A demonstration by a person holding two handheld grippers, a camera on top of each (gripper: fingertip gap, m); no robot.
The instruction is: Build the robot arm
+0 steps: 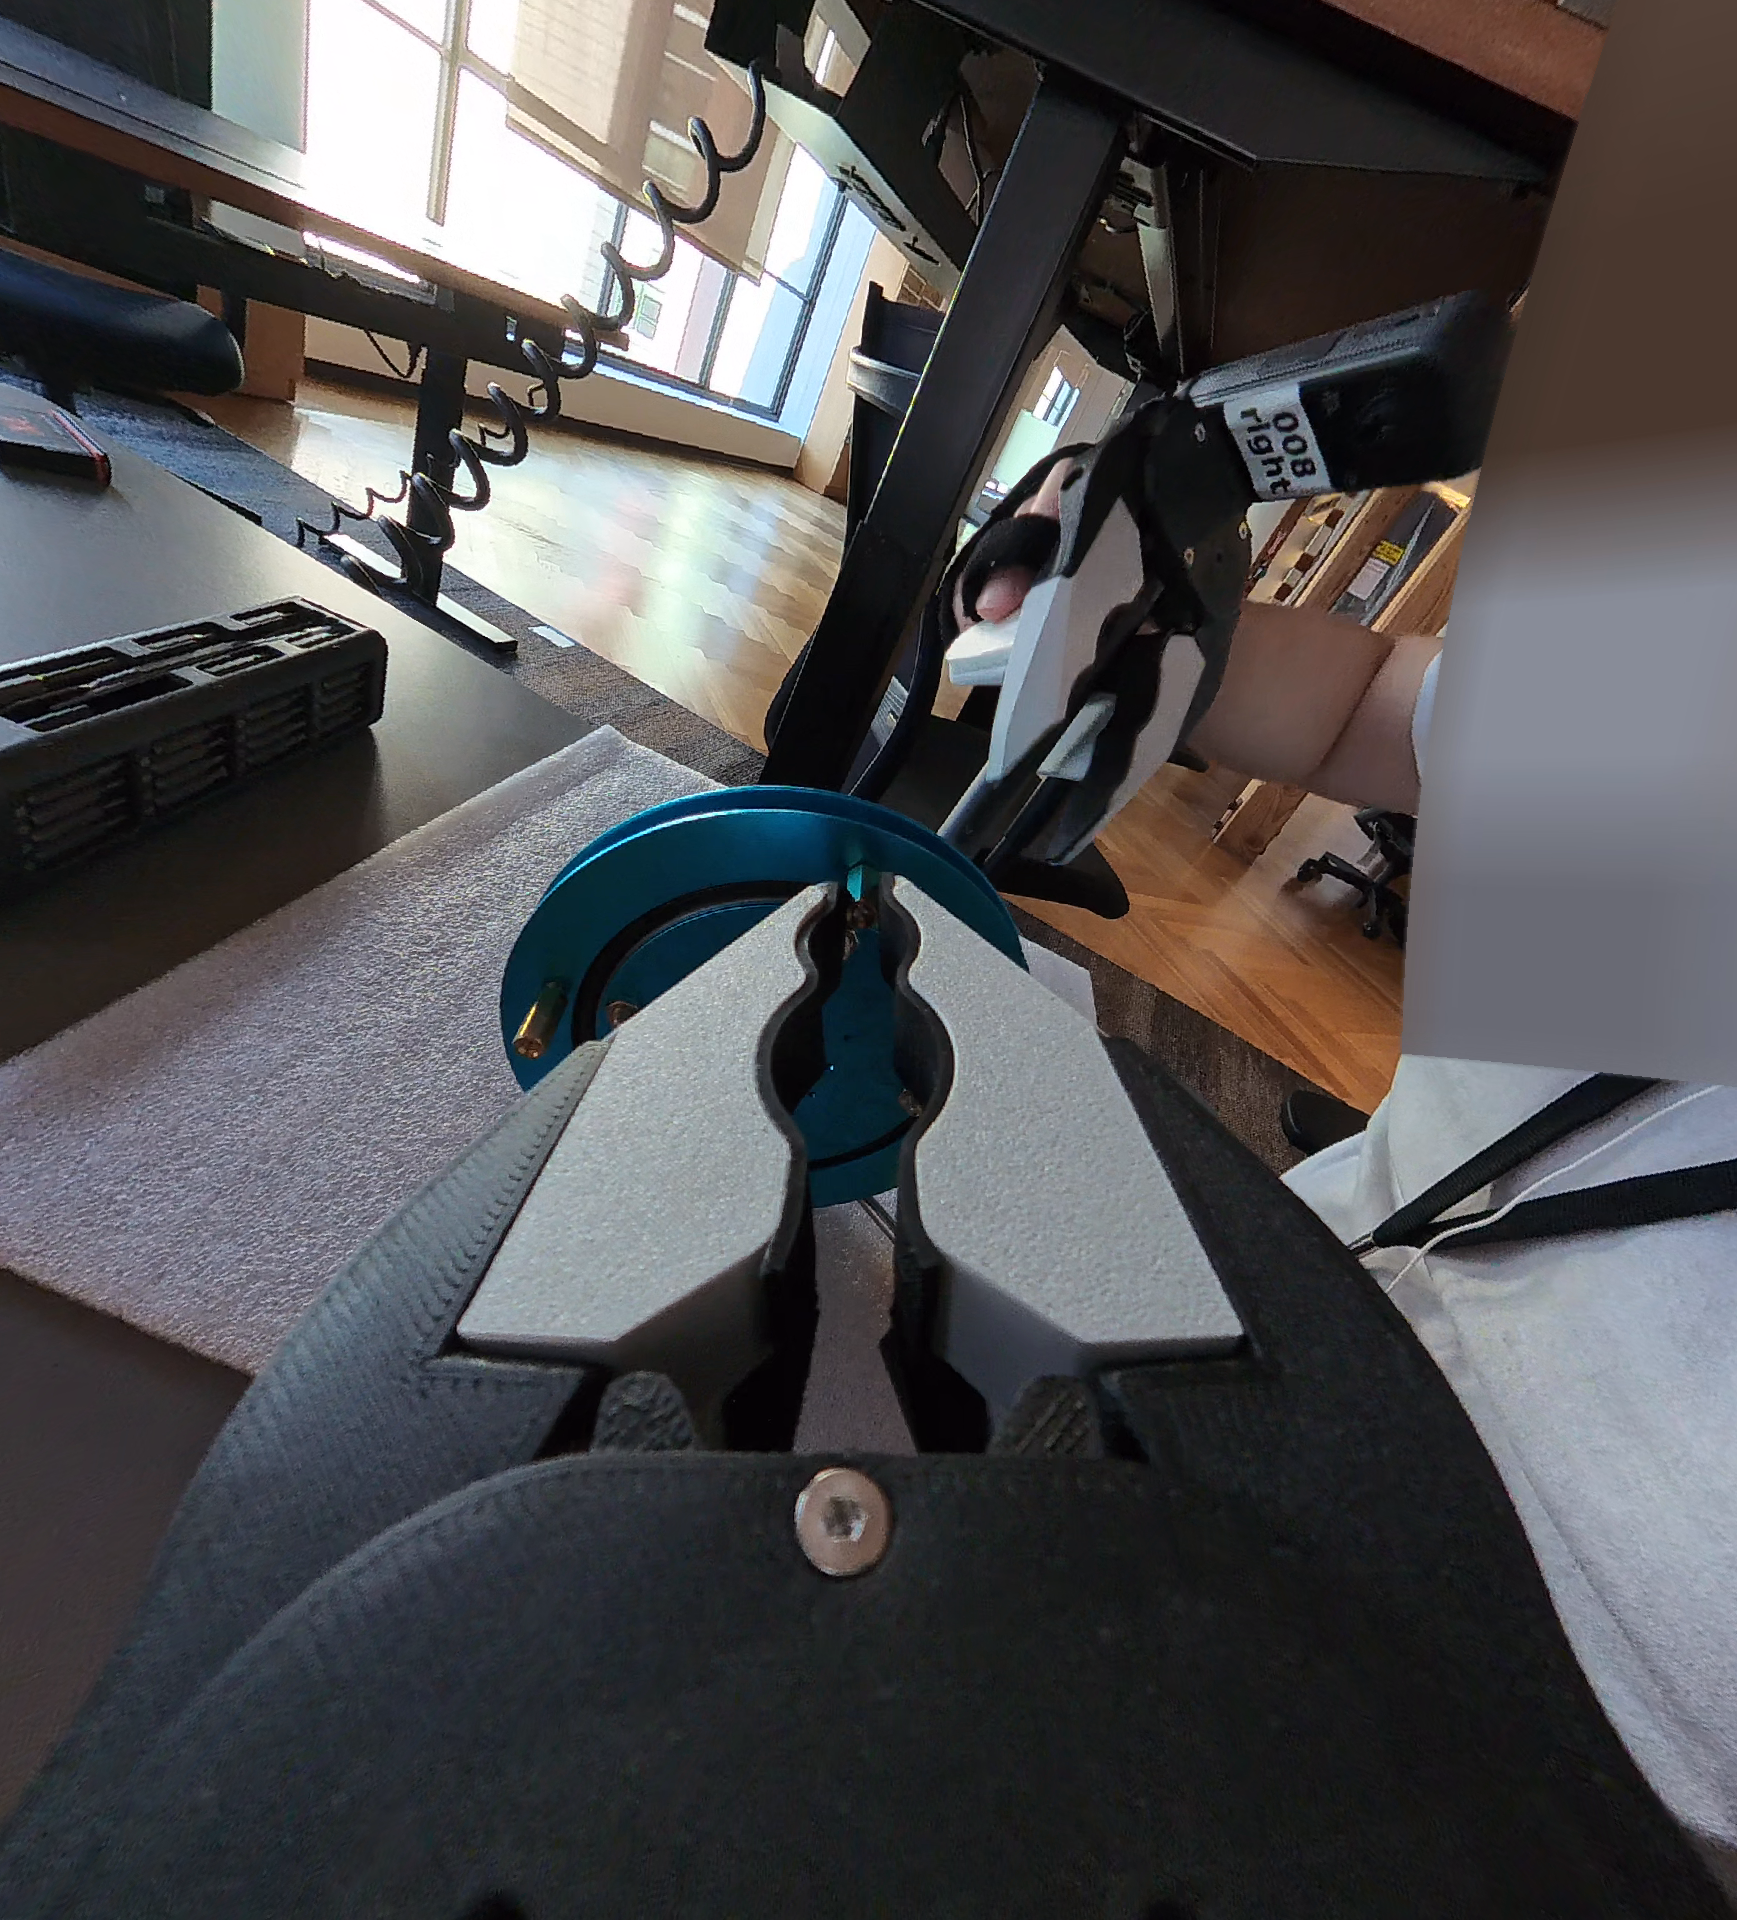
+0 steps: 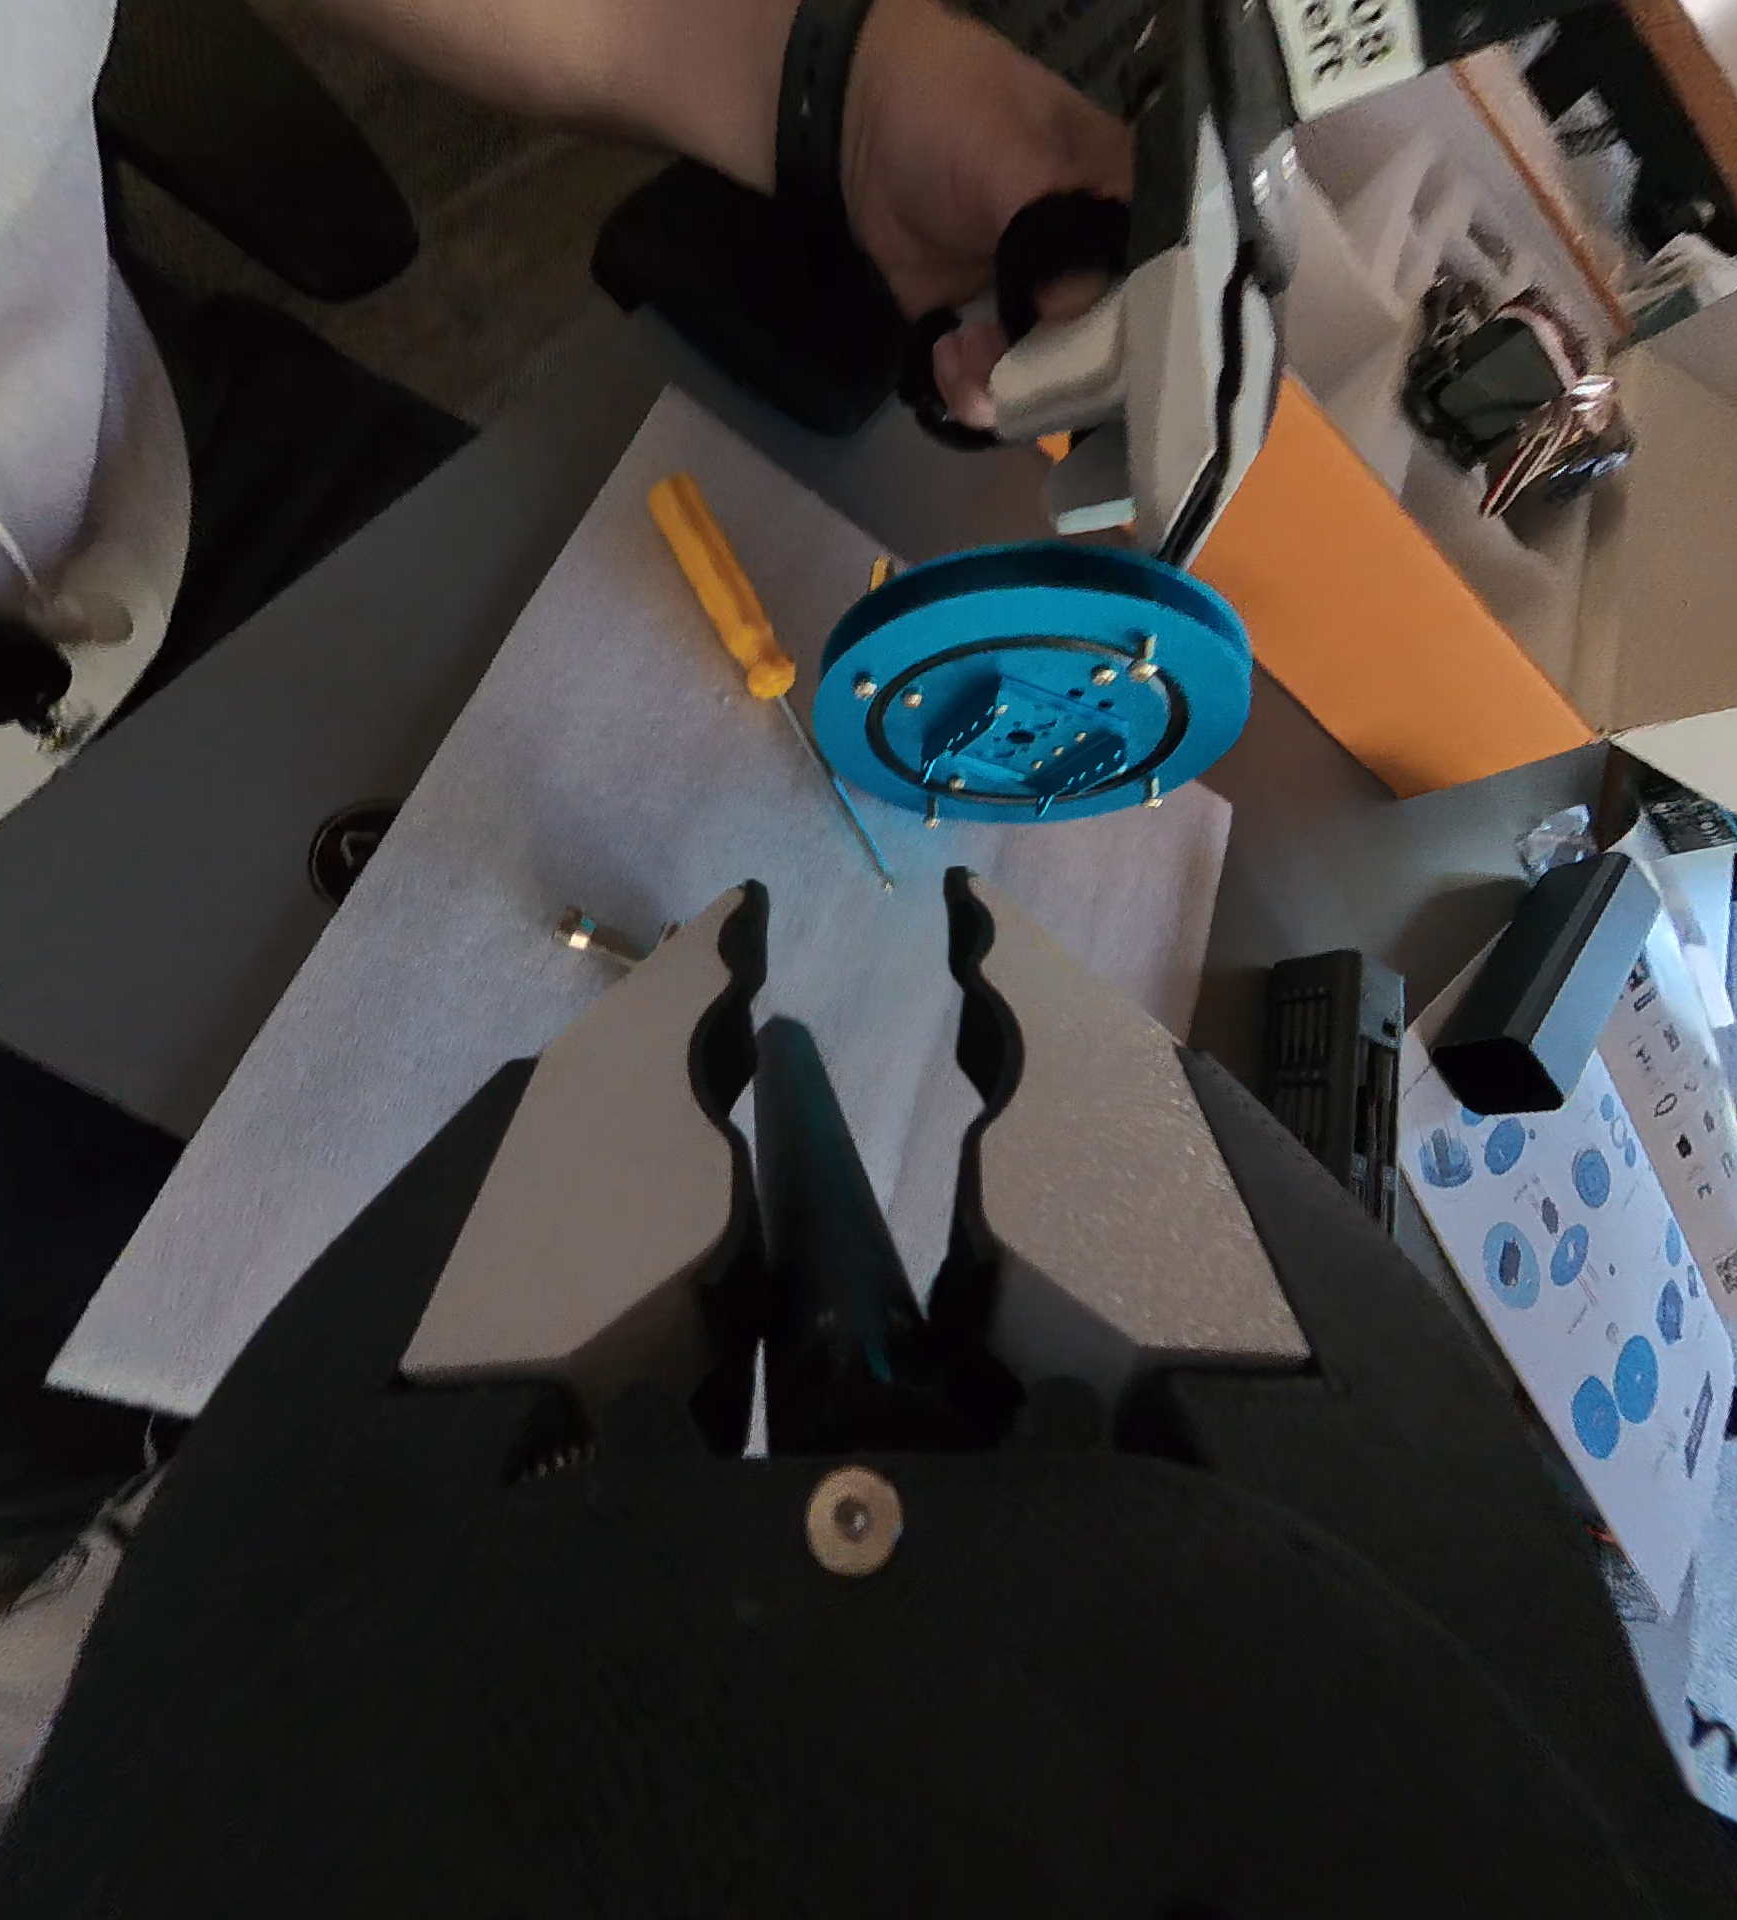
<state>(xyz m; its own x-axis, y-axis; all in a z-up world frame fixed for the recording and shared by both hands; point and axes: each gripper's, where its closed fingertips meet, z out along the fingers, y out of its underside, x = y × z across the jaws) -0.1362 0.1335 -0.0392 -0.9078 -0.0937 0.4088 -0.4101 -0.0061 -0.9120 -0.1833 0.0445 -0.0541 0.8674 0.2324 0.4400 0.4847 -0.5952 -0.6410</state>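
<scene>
Landmark is the blue disc assembly (image 2: 1030, 686), being held up off the grey foam mat (image 2: 531, 935). Left of the disc a yellow-handled screwdriver (image 2: 713, 582) is lying on the mat, and lower left of the disc a small brass standoff (image 2: 578, 928) is sitting loose. The left gripper (image 1: 859, 914) is pinching the disc at its rim, fingers pressed nearly together on the metal edge. Below the disc the right gripper (image 2: 856, 894) is hanging with its fingers spread at the tips, a dark teal-tipped tool handle (image 2: 822, 1174) sitting deep between them; whether they are gripping it I cannot tell. Right of the disc, an orange box (image 2: 1363, 644) and a printed sheet (image 2: 1570, 1247) are lying on the desk. The disc is looking like rigid anodised metal, light, slick; rim is the safest hold, brass posts and centre bracket probably knocking loose easily
</scene>
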